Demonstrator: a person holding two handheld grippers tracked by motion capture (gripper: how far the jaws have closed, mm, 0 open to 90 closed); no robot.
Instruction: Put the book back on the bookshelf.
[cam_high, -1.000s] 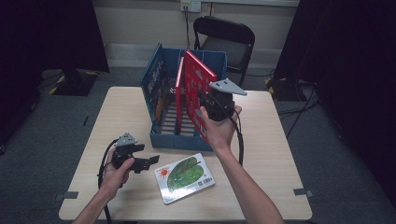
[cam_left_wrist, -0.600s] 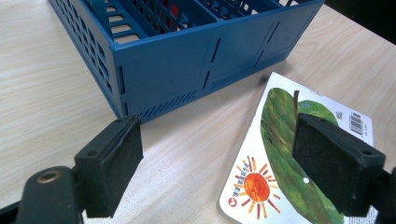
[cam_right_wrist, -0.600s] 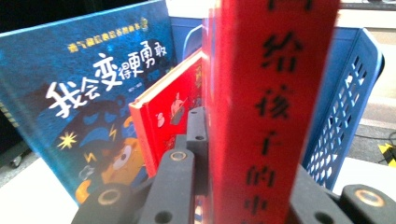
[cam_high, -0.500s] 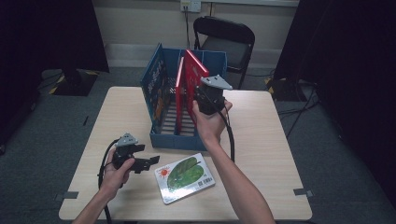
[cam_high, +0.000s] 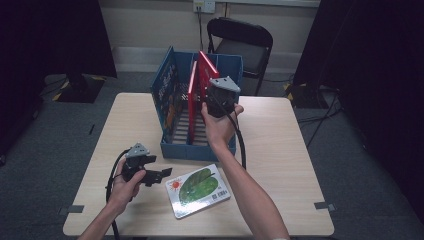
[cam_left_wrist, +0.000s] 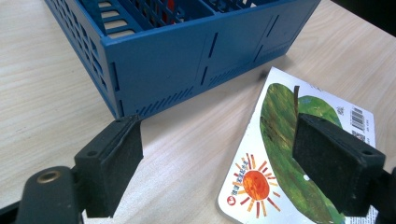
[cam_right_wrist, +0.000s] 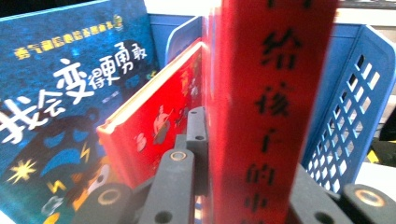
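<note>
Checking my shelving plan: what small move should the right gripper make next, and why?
Probably lower the red book straight down. The right gripper is shut on its spine, and it stands above the blue crate, beside another red book, not yet seated.

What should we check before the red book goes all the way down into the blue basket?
1. Grip: the right gripper is shut on the tall red hardcover book, spine between the jaws. Ok.
2. Book over the blue plastic slotted basket: it stands inside the walls, tilted. Ok.
3. Neighbours: a second red book and a dark blue picture book lean to one side of it; touching or not, cannot tell.
4. Floor of the slot under the book: hidden. Cannot tell.
5. Left gripper: open, resting on the pale wooden table, away from the basket. Ok.
6. Flat leaf-and-sun picture book: lies outside the basket. Ok.
</note>
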